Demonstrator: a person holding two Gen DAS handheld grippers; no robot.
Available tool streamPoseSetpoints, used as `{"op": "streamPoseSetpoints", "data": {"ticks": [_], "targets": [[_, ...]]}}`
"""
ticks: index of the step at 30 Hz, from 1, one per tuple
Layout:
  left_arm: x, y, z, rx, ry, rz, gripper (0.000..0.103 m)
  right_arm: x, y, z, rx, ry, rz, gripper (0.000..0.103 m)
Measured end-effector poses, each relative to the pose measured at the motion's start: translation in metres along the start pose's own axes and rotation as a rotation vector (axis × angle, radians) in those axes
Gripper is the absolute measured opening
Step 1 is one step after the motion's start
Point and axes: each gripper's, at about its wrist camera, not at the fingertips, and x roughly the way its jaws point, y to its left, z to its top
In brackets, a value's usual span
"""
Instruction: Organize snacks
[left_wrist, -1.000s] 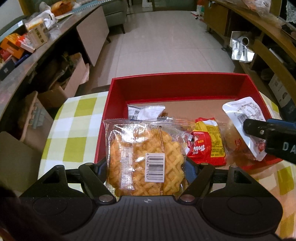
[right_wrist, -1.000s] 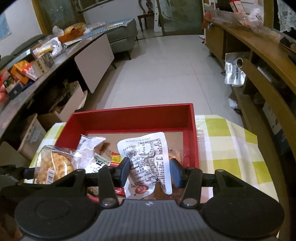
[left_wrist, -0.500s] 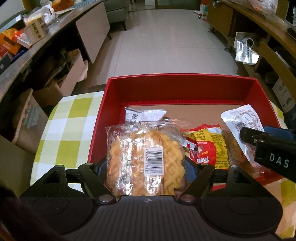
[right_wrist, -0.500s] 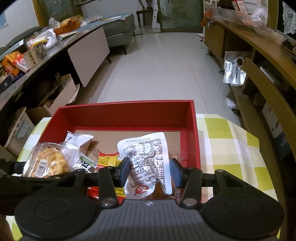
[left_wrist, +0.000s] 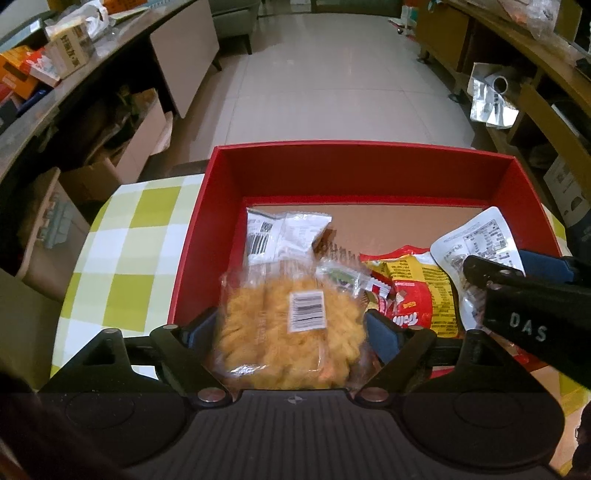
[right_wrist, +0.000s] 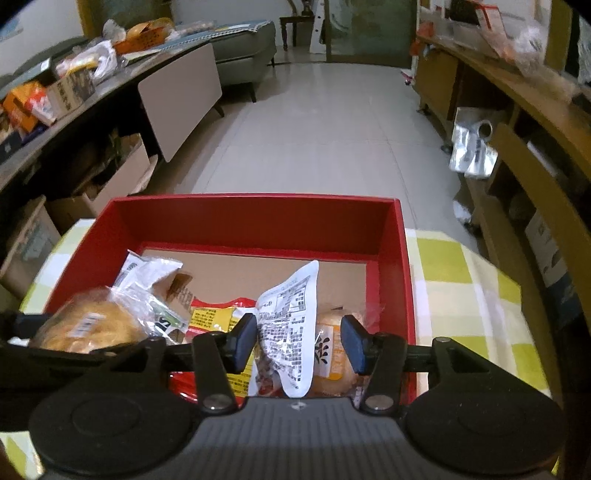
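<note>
Snack packets fill the near half of the red rectangular cardboard box (left_wrist: 218, 206) on the yellow-and-white checked tablecloth (left_wrist: 122, 251).
Left gripper (left_wrist: 291, 326) is opening its jaws, the clear-wrapped golden waffle packet (left_wrist: 288, 332) loose between them at the box's near-left corner. Right gripper (right_wrist: 297, 341) is also opening; the white printed foil pouch (right_wrist: 288, 325) stands between its 2 spread jaws near the box's right wall, beside a red-and-yellow snack bag (left_wrist: 417, 295).
</note>
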Motion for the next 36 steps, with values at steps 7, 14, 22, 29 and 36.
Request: {"op": "streamPoseSetpoints", "data": {"ticks": [7,14,22,29,36], "targets": [[-0.007,0.004,0.002,-0.028,-0.007,-0.013,0.090,-0.008,-0.001,0.002,-0.003,-0.009,-0.008,0.056],[-0.017,0.008,0.001,-0.033,-0.012,-0.023,0.090,-0.026,0.007,0.002,-0.039,-0.014,-0.031,0.056],[-0.035,0.012,-0.004,-0.032,-0.028,-0.040,0.090,-0.051,0.012,-0.006,-0.046,-0.017,-0.031,0.056],[-0.053,0.017,-0.019,-0.021,-0.035,-0.037,0.090,-0.080,0.020,-0.018,-0.059,-0.038,-0.005,0.057],[-0.071,0.022,-0.049,0.021,-0.029,-0.031,0.090,-0.103,0.026,-0.044,-0.072,-0.024,0.023,0.058]]}}
